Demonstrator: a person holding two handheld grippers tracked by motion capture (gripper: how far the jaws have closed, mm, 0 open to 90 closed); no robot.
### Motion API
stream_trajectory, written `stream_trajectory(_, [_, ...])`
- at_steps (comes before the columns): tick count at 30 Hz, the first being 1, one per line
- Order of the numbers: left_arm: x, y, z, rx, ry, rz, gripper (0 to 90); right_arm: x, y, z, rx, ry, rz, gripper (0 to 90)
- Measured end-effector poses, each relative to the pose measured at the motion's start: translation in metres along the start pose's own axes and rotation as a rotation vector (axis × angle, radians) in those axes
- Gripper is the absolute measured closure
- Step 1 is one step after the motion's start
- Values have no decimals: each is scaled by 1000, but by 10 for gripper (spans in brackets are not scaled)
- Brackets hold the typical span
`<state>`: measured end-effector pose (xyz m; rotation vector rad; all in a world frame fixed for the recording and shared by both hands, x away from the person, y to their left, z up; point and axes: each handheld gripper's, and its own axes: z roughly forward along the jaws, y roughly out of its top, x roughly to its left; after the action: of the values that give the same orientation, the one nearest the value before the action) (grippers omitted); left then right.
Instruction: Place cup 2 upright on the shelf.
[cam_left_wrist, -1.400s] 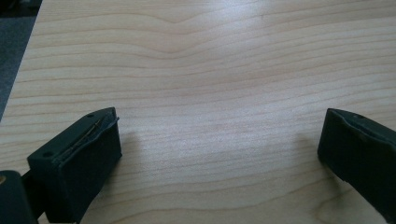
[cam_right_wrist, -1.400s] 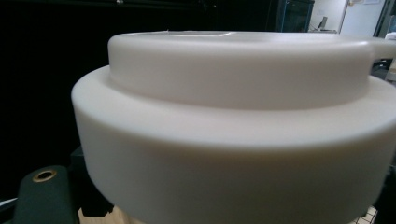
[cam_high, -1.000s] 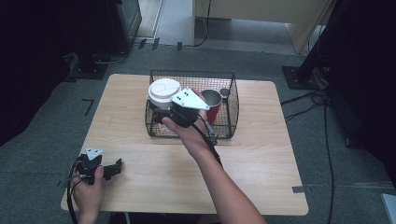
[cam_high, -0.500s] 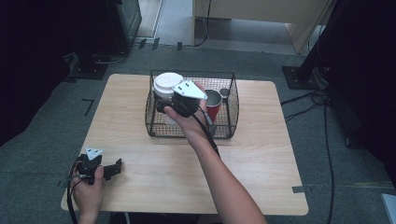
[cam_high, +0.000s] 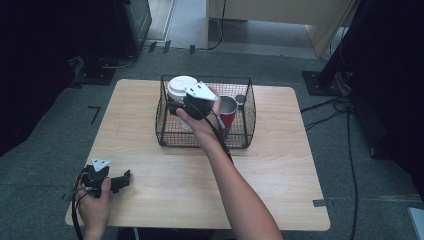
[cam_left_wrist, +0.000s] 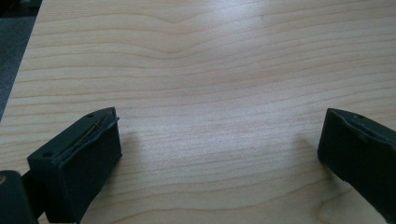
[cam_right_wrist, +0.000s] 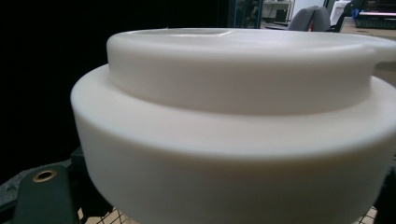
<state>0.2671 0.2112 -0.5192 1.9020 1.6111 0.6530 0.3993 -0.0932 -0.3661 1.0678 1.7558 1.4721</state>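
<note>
Upper centre of the high view, the right hand-held gripper (cam_high: 181, 106) is clamped on the white lidded cup (cam_high: 179, 88) over the wire basket (cam_high: 248, 112), and if its base clips the rim or the red cup (cam_high: 227, 115), it tips.

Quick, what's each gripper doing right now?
Left gripper: open, holding nothing, low over the table.
Right gripper: shut on the white lidded cup, over the wire basket.
</note>
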Motion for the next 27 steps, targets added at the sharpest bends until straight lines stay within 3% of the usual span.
stream_trajectory(15, [0, 0, 0, 1, -1, 1, 0, -5, -17, 22, 69, -18, 21, 157])
stream_trajectory(27, [0, 0, 0, 2, 0, 1, 0, 7, -33, 34, 124, -42, 30, 157])
